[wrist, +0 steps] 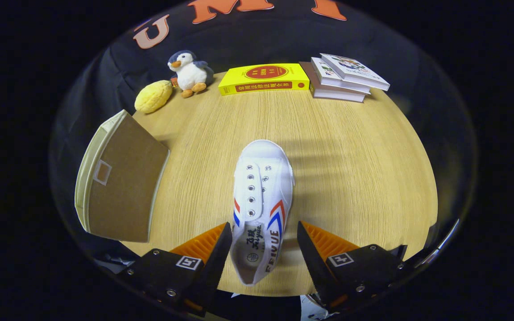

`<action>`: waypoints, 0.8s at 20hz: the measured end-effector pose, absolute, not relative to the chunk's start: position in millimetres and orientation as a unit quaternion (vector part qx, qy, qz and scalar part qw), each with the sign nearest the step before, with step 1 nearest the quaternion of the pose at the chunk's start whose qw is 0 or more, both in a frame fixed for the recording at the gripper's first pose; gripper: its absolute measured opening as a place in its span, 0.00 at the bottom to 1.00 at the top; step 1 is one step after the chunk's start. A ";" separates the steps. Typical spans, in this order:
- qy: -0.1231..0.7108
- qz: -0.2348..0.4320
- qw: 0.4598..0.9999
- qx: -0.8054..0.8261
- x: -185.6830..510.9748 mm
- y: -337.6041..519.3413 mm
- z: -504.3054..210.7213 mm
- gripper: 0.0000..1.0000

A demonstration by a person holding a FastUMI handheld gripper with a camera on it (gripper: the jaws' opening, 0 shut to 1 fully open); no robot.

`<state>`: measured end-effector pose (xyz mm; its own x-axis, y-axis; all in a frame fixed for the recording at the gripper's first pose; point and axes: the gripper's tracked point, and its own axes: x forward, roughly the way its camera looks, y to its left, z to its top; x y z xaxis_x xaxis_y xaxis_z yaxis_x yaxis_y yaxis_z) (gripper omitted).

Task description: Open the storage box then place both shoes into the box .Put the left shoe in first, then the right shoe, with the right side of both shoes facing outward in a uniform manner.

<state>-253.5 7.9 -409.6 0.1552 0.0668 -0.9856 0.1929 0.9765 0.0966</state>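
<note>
We held the hand-held gripper (263,249) spread wide over the heel end of a white canvas shoe (262,200), one finger on each side of it. The left finger looked very close to the shoe's side, perhaps brushing it, while the right finger stood clearly apart, so nothing was clamped. The shoe lay on the wooden worktop (350,169), sole down, toe pointing away from us, its heel opening between the fingers and its eyelets and red-and-blue side stripes just ahead of them. The storage box (118,183) stood to the left of the shoe, near it but not touching, its brown face and pale rim turned toward us; we could not tell whether it was open.

We judged the shoe to be light and soft: the canvas upper would likely give under pressure, while the rubber sole should stay firm. Closing across the heel collar, low enough to catch the stiffer sides near the sole, seemed the surest hold, since a pinch on the cloth alone might let the toe droop.

Beyond lay a yellow book (263,78), a stack of books (346,78), a penguin toy (190,71) and a yellow plush (153,96).
</note>
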 end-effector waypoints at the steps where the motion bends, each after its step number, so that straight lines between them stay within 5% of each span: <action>1: 0.650 -0.044 0.751 0.107 -256.0 7.8 -413.5 0.88; 11: 0.668 -0.054 0.731 0.130 -262.4 3.4 -447.5 0.77; 16: 0.661 -0.052 0.728 0.176 -259.4 17.5 -448.9 0.51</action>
